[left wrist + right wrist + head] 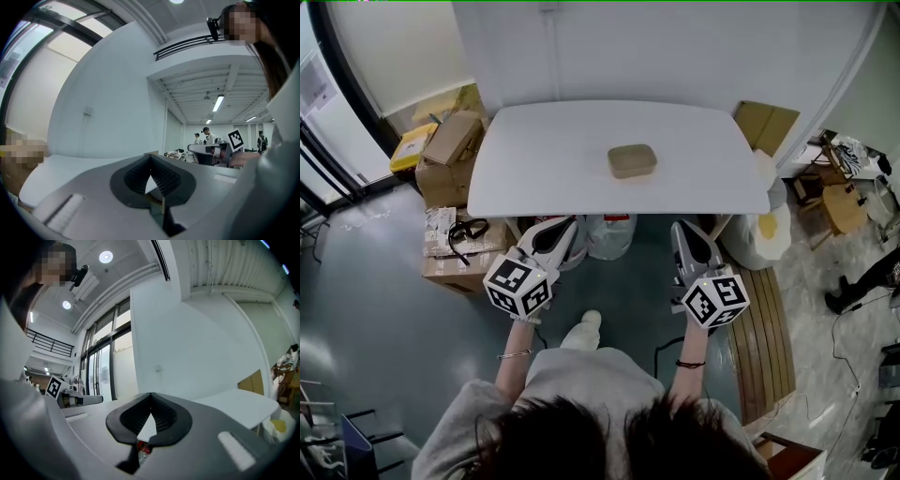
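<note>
A tan, rounded-corner box (pixel 632 160) lies alone on the white table (pixel 534 159), a little right of its middle. I hold both grippers side by side in front of the table's near edge, below table height and pointing at it. The left gripper (pixel 555 231) is shut, its tips meeting with nothing between them; in its own view the left gripper (pixel 150 158) points over the tabletop toward a white wall. The right gripper (pixel 684 234) is likewise shut and empty, and the right gripper (pixel 151 396) faces the same wall. Neither touches the box.
Cardboard boxes (pixel 448 155) and a yellow item (pixel 411 148) are stacked on the floor left of the table. White bags (pixel 609 234) sit under it. A slatted wooden bench (pixel 766 328) stands at right, flat cardboard (pixel 766 124) behind. People (pixel 206 136) stand far off.
</note>
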A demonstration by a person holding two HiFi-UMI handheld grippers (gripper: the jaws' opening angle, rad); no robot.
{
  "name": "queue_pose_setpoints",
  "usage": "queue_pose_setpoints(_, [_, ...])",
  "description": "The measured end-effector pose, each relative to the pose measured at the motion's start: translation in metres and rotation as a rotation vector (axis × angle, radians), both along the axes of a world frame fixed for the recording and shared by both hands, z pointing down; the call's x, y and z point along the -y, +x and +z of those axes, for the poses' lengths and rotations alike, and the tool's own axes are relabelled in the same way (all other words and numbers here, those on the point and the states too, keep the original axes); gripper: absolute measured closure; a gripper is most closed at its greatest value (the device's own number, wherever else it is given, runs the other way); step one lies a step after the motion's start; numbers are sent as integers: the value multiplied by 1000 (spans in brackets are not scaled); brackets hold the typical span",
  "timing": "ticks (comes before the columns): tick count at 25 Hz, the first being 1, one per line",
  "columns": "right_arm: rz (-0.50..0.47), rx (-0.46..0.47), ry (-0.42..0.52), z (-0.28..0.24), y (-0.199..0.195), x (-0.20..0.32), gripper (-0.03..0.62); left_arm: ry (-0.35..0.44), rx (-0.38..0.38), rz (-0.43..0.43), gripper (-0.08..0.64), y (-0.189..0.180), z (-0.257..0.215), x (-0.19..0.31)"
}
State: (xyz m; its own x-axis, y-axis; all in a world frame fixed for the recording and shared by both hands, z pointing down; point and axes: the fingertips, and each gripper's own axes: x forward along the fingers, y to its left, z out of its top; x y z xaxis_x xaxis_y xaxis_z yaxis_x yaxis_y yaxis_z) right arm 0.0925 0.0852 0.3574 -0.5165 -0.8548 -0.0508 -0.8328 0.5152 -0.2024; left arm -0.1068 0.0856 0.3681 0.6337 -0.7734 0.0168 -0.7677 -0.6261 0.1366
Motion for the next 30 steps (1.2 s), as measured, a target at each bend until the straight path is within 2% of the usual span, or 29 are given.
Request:
queue_pose_setpoints(14, [31, -11, -35, 19, -7, 79, 580, -36, -13, 46, 569, 2, 17, 83])
queue_pose_setpoints(30, [85, -4, -62, 26, -8, 131, 580, -46, -29, 125, 569, 11, 25, 146])
